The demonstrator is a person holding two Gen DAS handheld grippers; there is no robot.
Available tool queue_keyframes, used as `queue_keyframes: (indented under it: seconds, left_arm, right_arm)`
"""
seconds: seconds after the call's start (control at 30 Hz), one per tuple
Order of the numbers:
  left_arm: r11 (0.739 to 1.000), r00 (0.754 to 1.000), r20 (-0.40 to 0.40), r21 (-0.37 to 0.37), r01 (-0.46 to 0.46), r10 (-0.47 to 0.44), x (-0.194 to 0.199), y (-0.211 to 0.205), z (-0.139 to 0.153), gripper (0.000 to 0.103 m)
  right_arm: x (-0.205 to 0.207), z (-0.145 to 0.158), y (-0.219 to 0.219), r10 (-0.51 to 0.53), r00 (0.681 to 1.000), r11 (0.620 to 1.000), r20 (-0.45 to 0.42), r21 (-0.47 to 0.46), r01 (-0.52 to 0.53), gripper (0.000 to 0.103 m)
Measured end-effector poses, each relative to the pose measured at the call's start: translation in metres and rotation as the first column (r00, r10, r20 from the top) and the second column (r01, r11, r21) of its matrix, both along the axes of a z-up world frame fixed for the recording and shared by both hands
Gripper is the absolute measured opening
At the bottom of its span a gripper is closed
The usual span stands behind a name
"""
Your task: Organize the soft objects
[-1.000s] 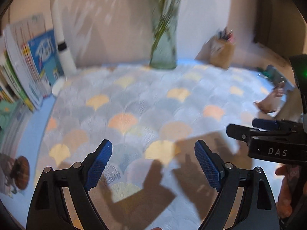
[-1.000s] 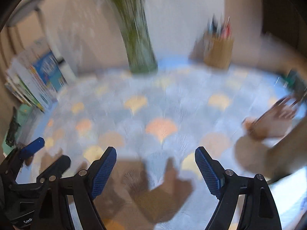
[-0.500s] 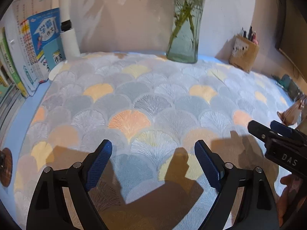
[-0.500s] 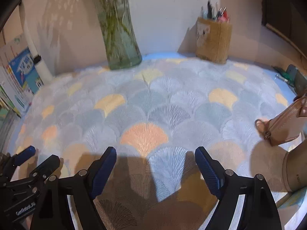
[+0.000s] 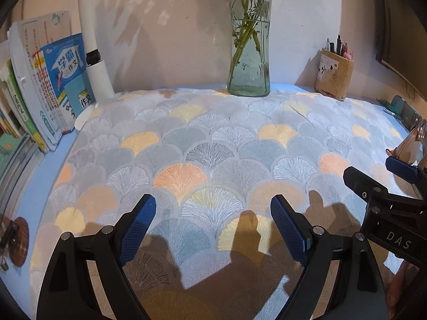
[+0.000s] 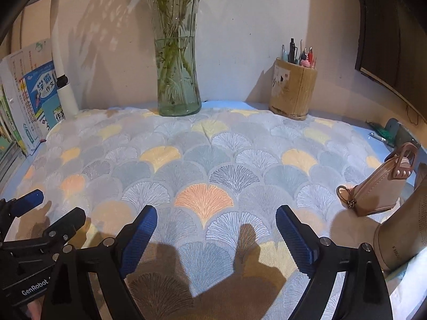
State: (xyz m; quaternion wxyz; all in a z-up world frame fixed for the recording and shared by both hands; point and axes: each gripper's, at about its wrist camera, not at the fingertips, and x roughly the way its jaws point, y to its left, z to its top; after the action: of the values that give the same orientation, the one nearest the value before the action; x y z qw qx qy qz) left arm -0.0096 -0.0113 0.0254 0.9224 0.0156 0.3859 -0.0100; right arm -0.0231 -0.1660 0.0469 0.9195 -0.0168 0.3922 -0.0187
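Both the left claw (image 5: 210, 229) and right claw (image 6: 216, 236) hover wide and empty over the patterned cloth (image 5: 213, 144) covering the worktop, apparently about to grip its near edge for folding.

Warm, yellowish light, fairly bright, falling from behind and above the cameras. Hard brown shadows of both grippers lie across the near part of the patterned cloth (image 5: 210, 144); dappled flower shadows spread on the wall (image 6: 240, 26) behind the glass vase (image 6: 177, 74). Faint sheen on the vase glass, no strong glare. Both views sharp, no motion blur. Heavy fisheye bend: the books (image 5: 45, 85) at left and the dark panel (image 6: 387, 40) at right curve inward, with black vignette at the corners.
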Motion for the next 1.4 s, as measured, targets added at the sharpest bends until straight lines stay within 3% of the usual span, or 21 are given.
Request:
queue_keyframes:
  seconds: [0.53, 0.7, 0.83, 0.97, 1.07, 1.17, 1.27, 1.4]
  left_arm:
    - [1.000, 0.999, 0.039, 0.019, 0.005, -0.006, -0.006, -0.005, 0.004, 0.087]
    - [0.999, 0.997, 0.075, 0.045, 0.006, -0.010, -0.012, -0.008, 0.010, 0.087]
    - [0.997, 0.992, 0.124, 0.074, 0.025, -0.034, -0.031, -0.016, 0.028, 0.087]
    - [0.999, 0.991, 0.128, 0.021, 0.045, -0.048, -0.059, -0.019, 0.053, 0.087]
    - [0.998, 0.988, 0.151, 0.052, -0.023, 0.015, -0.078, -0.019, 0.069, 0.087]
    - [0.997, 0.986, 0.167, 0.072, -0.017, 0.005, -0.095, -0.020, 0.078, 0.088]
    - [0.999, 0.990, 0.141, 0.037, 0.006, -0.011, -0.105, -0.017, 0.082, 0.090]
    - [1.000, 0.991, 0.137, 0.014, -0.001, -0.001, -0.114, -0.011, 0.087, 0.090]
  right_arm:
    - [-0.008, 0.007, -0.002, -0.009, 0.998, 1.000, 0.061, 0.016, 0.008, 0.090]
    - [-0.017, 0.017, -0.006, -0.029, 0.992, 0.999, 0.122, 0.028, 0.025, 0.090]
    - [-0.030, 0.033, -0.009, -0.061, 0.986, 0.998, 0.155, 0.014, 0.060, 0.090]
    - [-0.053, 0.062, -0.012, -0.066, 0.986, 0.997, 0.153, 0.043, 0.060, 0.090]
    - [-0.075, 0.088, -0.011, -0.076, 0.982, 0.997, 0.173, 0.045, 0.069, 0.090]
    - [-0.093, 0.105, -0.008, -0.078, 0.978, 0.997, 0.194, 0.028, 0.074, 0.090]
    - [-0.106, 0.111, -0.007, -0.088, 0.978, 0.996, 0.192, 0.017, 0.086, 0.096]
    - [-0.117, 0.111, -0.009, -0.089, 0.979, 0.995, 0.181, 0.054, 0.080, 0.097]
